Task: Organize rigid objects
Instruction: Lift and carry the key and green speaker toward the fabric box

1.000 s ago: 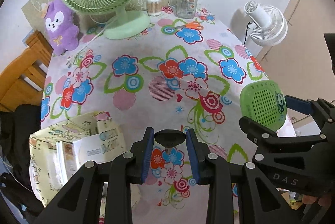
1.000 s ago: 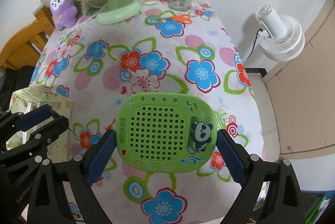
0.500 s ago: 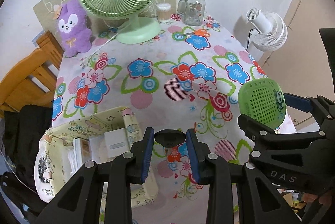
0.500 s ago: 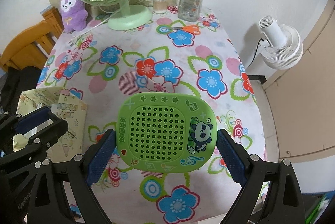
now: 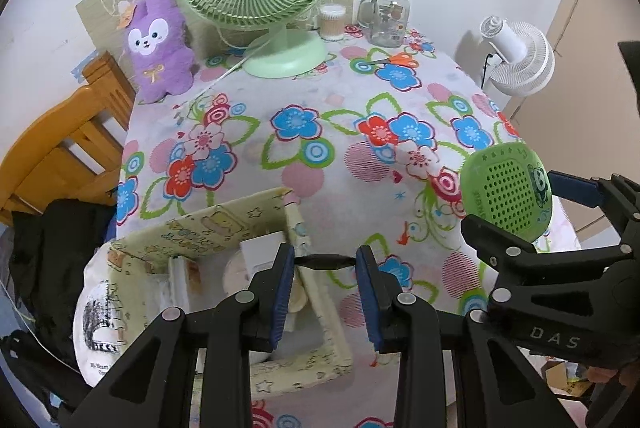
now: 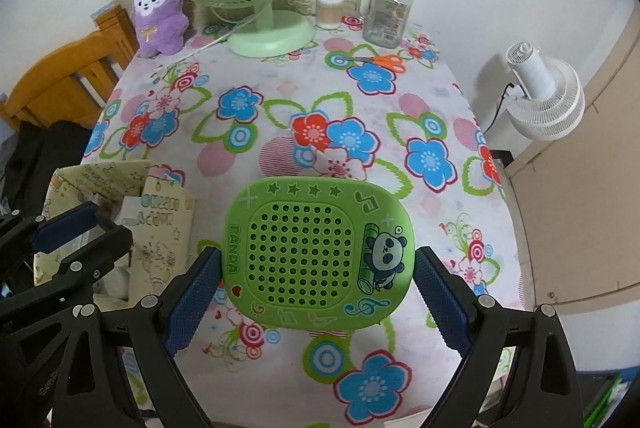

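The green perforated case (image 6: 318, 260), lettered "PANDA" down its left edge and printed with a panda, stars and music notes, is pinched by its two sides between the widely spread blue pads of the right gripper (image 6: 318, 270), at the centre of the right wrist view, above the flowered tablecloth (image 6: 280, 108). "DAS" is read on that gripper's black body at the lower right of the left wrist view. The left gripper (image 5: 325, 262) is closed on a small flat black object (image 5: 325, 261), seen edge-on and not identifiable, above the corner of a cream cartoon-printed box (image 5: 224, 224) at lower left. The box's lettering is too warped to read, and its contents are partly hidden behind the fingers.
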`<state>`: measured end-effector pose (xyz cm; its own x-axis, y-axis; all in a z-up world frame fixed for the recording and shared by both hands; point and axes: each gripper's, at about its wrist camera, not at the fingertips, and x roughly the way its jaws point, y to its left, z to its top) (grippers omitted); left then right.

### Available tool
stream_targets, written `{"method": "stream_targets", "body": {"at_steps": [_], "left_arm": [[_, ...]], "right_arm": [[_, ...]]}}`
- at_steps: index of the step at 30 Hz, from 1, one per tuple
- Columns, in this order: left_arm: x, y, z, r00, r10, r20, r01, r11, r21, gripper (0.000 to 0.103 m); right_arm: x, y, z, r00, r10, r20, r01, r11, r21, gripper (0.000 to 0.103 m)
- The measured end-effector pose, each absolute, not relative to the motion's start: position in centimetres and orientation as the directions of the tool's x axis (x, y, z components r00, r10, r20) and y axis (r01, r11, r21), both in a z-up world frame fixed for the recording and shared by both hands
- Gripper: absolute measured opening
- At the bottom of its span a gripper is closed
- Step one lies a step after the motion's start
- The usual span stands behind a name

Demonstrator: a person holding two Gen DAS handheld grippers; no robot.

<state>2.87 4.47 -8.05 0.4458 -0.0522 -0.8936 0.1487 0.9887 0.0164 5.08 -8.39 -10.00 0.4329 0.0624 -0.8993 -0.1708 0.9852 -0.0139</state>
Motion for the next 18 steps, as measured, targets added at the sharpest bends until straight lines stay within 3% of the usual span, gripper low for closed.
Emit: {"method": "stream_targets", "body": {"at_steps": [18], "left_arm": [[2.5,10.5,-9.6,0.431,-0.027,-0.902,0.088,0.996,0.012,0.032]], "right_arm": [[5.3,-1.9,-10.6,0.414,0.082,-0.907,-0.245,0.969,-0.024,0.095]]}}
